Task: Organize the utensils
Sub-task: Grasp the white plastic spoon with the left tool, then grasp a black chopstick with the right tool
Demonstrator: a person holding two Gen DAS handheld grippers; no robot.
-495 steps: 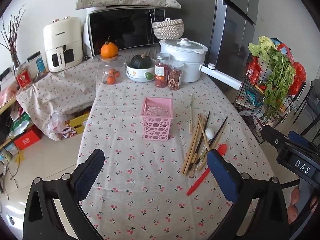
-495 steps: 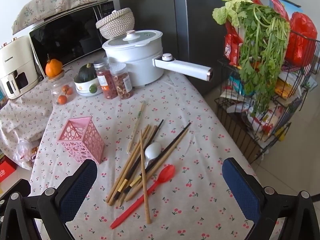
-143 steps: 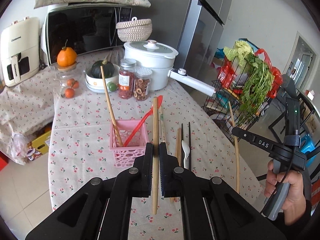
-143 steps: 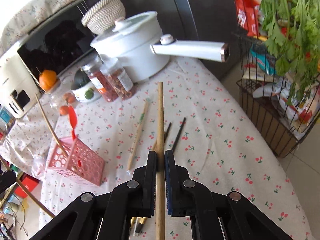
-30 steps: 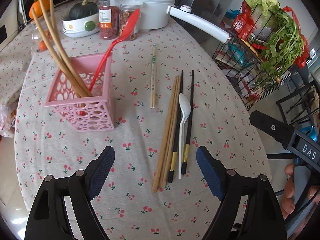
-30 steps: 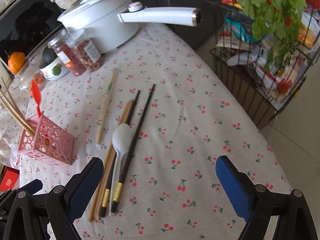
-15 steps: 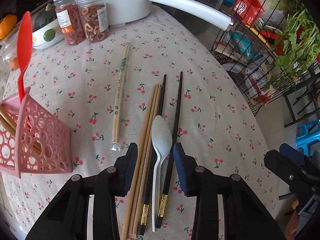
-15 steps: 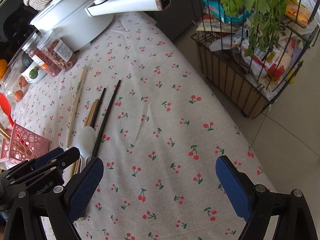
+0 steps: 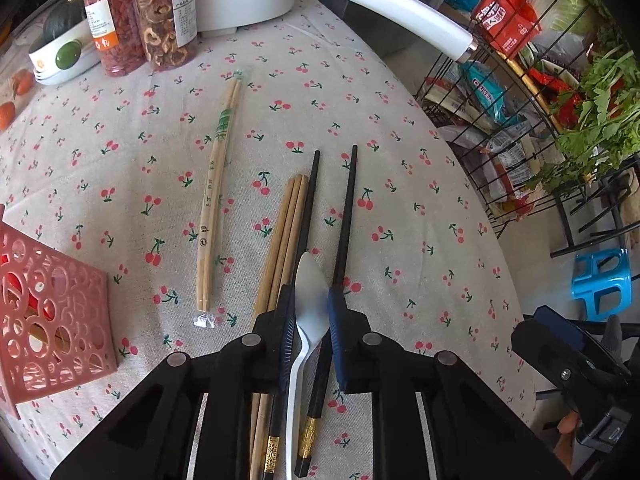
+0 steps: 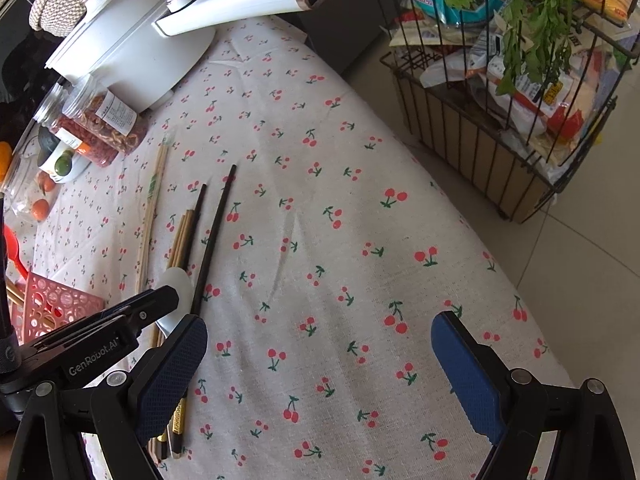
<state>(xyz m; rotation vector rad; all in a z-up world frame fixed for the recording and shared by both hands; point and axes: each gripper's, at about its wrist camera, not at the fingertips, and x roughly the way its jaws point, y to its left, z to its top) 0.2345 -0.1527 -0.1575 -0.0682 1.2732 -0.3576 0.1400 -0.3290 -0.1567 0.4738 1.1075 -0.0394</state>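
Left gripper (image 9: pixel 310 312) lowered close to the surface, jaws narrowed to a small gap, blue pads (image 9: pixel 337 320) apparently not quite pinching. Right gripper (image 10: pixel 320 376) held higher, off to the right, jaws spread wide, nothing between them.
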